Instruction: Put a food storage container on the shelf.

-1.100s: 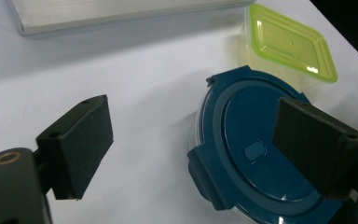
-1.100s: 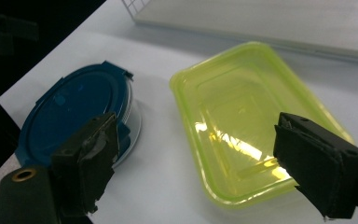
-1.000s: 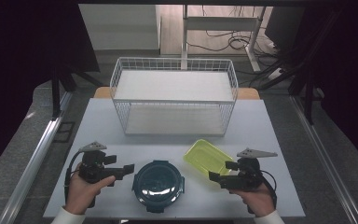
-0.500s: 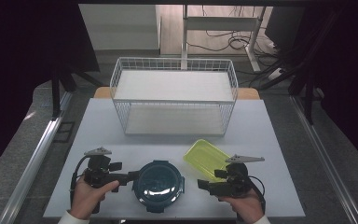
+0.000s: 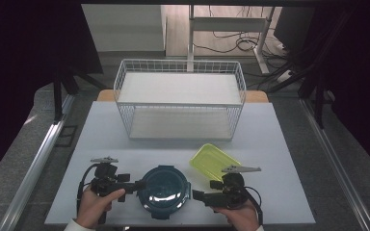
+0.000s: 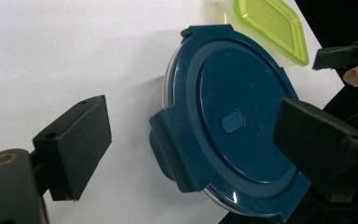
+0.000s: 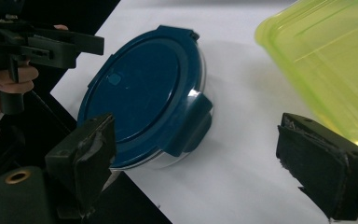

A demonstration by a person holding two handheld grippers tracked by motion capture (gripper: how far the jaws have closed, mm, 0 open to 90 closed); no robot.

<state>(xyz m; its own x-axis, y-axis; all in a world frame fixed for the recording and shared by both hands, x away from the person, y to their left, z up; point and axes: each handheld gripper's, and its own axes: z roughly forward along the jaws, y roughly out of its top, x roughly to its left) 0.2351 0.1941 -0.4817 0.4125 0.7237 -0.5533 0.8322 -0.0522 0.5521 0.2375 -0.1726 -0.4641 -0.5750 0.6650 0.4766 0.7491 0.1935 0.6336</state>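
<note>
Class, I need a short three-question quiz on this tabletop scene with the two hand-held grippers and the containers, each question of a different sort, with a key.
1. True or false: the left gripper is shut on the round blue-lidded container.
2. Which lies nearest the right gripper? A) the white wire basket B) the yellow-green container C) the table's far edge
3. Fill in: the blue lid has locking ___ at its rim.

Key
1. False: in the left gripper view its jaws stand wide apart, with the container between them and untouched.
2. B
3. Flaps; one shows at the near side.
</note>
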